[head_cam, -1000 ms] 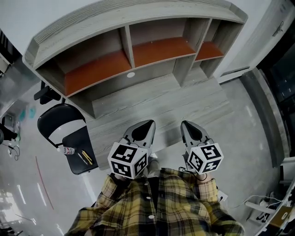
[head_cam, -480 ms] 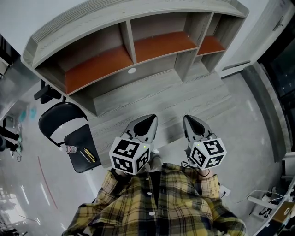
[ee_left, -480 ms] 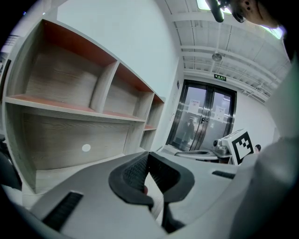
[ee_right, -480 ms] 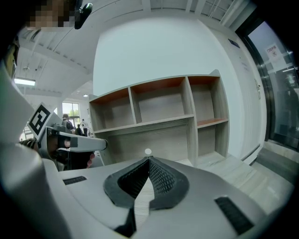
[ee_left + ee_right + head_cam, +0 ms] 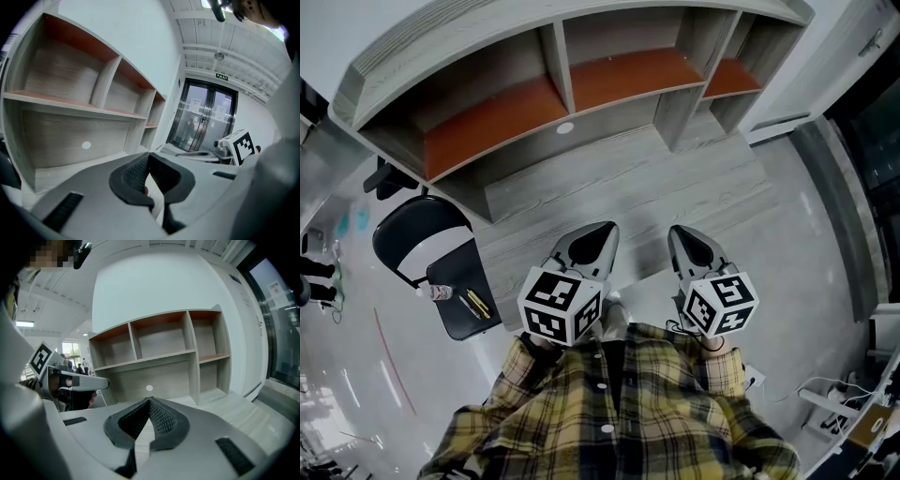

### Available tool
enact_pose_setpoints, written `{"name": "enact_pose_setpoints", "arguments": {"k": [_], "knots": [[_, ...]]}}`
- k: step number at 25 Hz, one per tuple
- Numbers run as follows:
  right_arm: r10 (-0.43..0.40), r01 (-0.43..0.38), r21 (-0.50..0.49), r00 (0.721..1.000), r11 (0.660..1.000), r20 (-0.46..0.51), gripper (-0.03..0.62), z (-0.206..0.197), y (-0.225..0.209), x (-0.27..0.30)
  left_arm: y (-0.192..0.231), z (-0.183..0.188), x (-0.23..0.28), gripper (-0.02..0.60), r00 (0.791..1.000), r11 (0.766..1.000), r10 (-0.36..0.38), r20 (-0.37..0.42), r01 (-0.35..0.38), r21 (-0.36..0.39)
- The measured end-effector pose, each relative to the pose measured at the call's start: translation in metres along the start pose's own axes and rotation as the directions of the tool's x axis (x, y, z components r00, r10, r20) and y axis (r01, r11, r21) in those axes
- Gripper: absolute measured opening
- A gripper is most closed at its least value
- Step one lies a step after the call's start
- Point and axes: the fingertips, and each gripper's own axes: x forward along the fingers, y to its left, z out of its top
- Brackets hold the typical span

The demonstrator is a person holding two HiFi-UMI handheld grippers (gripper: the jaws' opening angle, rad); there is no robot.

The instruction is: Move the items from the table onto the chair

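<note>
On the black folding chair's seat (image 5: 448,274) at the left lie a small clear bottle (image 5: 439,292) and two yellow pens (image 5: 474,304). The grey wooden table (image 5: 619,202) has a bare top. My left gripper (image 5: 598,231) hangs over the table's front edge, close to my body, its jaws shut with nothing between them. Beside it my right gripper (image 5: 681,234) is likewise shut and holds nothing. In the left gripper view the left gripper (image 5: 148,155) points at the shelving; in the right gripper view the right gripper (image 5: 149,401) does too.
A shelf unit (image 5: 572,84) with orange-backed compartments stands along the table's back. A black object (image 5: 382,178) sits on the floor left of the table. Cables and a power strip (image 5: 834,408) lie on the glossy floor at the lower right. Glass doors (image 5: 201,119) show in the left gripper view.
The view has shifted slightly; both grippers stay side by side over the table's front edge, jaws shut. The items on the chair have not moved.
</note>
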Motion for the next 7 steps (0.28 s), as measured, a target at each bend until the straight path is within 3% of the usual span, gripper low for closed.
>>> {"name": "enact_pose_setpoints", "arguments": {"k": [7], "knots": [[-0.003,0.003,-0.004,1.000,1.000,0.005,0.017,-0.0028,0.0003,0.0034,0.0034,-0.0058,0.0081,0.005,1.000,1.000,-0.011,-0.016,0.011,0.002]]}}
